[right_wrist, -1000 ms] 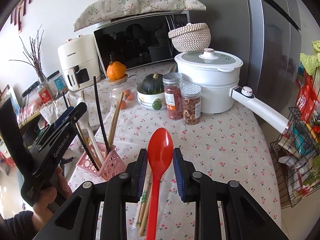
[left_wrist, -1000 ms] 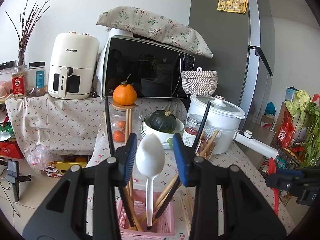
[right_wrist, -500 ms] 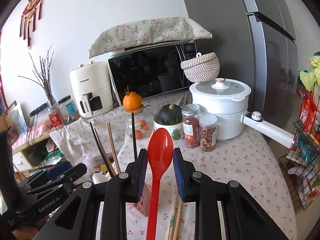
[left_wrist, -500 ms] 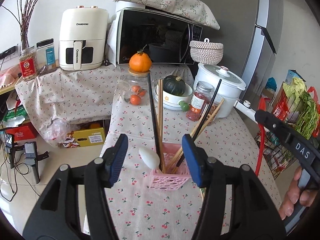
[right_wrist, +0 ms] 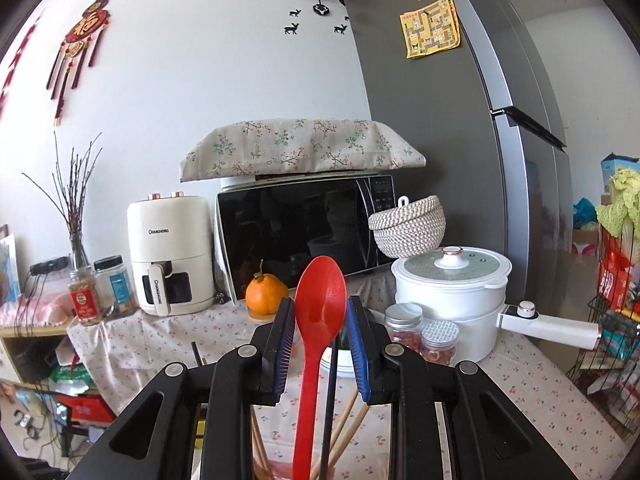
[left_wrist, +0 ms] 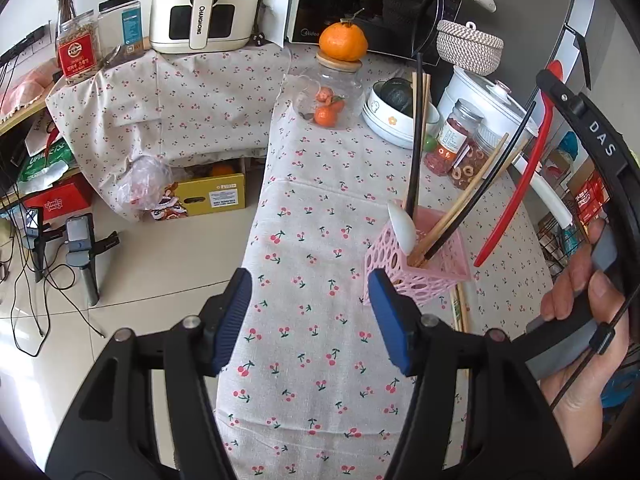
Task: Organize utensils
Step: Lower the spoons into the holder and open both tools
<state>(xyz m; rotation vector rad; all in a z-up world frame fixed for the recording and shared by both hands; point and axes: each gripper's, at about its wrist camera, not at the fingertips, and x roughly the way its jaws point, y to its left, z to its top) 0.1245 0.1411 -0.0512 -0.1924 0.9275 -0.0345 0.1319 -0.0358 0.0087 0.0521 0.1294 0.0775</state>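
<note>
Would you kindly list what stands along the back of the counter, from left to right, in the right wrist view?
Red-labelled jar → blue-labelled jar → white air fryer → microwave → woven basket → white pot.

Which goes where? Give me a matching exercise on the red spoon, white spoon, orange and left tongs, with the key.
1. red spoon
2. white spoon
3. orange
4. left tongs

A. on the jar lid
B. open, holding nothing
C. in the pink basket
D. gripped by the right tongs

Pairs: 1-D, 2-C, 3-A, 4-B
</note>
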